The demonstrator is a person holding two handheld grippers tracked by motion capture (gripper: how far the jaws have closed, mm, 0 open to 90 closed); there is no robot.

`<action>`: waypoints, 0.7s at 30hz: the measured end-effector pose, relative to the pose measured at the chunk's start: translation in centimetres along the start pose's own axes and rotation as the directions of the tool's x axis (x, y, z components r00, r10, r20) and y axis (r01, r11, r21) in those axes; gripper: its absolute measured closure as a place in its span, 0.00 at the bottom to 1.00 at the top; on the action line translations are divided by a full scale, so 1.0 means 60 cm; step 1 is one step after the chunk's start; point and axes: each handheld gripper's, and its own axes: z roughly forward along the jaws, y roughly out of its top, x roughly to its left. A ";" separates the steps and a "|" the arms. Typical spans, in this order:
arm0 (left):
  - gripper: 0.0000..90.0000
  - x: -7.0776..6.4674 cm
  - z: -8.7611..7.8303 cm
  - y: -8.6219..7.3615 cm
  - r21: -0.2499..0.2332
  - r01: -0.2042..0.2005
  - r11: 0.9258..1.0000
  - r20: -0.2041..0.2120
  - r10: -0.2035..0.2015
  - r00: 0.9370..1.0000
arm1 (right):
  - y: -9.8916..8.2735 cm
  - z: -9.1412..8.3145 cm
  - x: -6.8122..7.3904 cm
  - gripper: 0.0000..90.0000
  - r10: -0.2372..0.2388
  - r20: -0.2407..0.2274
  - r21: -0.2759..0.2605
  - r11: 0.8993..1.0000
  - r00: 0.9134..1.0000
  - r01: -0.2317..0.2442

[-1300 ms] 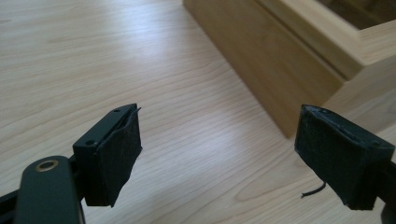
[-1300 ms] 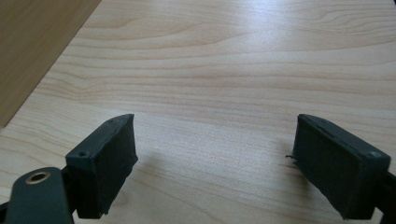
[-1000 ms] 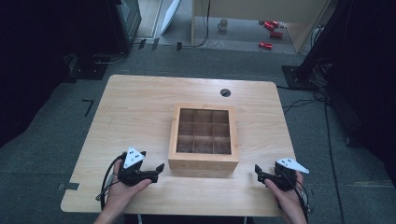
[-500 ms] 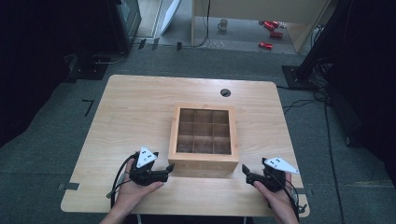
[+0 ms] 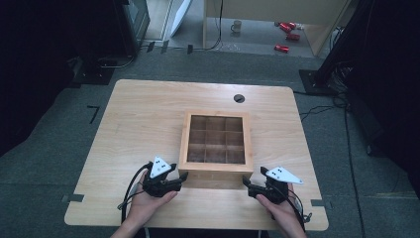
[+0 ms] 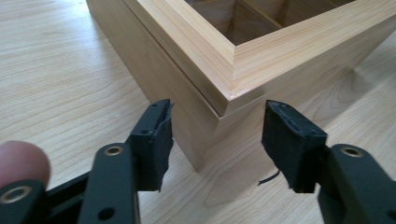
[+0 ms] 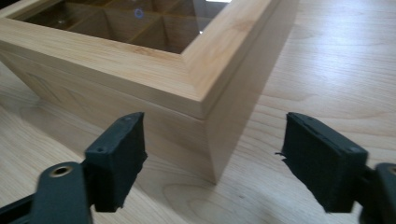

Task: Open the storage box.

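A square wooden box with a glass-paned lid over a grid of compartments stands in the middle of the table. My left gripper is open at the box's near left corner, which sits between its jaws without touching them. My right gripper is open at the near right corner, its jaws wide on either side. The lid is shut on the box.
A round cable hole lies in the table behind the box. Beyond the far edge, on the floor, are a mug, red cans and dark stands with cables. A thumb shows beside the left jaw.
Both grippers have moved inward along the table's front, from well clear of the box to its two near corners. The box has not moved.
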 end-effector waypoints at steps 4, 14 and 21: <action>0.58 -0.001 0.001 0.000 -0.001 -0.004 1.000 0.019 0.004 1.000 | 0.000 0.008 0.005 0.41 0.016 -0.040 -0.010 1.000 0.999 -0.017; 0.62 -0.001 -0.006 0.003 -0.018 -0.004 1.000 0.017 0.004 1.000 | 0.001 0.004 0.005 0.54 0.030 -0.084 -0.025 0.999 0.996 -0.032; 0.62 -0.002 -0.009 0.005 -0.023 -0.006 1.000 0.018 0.007 1.000 | 0.002 0.002 0.008 0.55 0.029 -0.070 -0.035 0.999 0.997 -0.031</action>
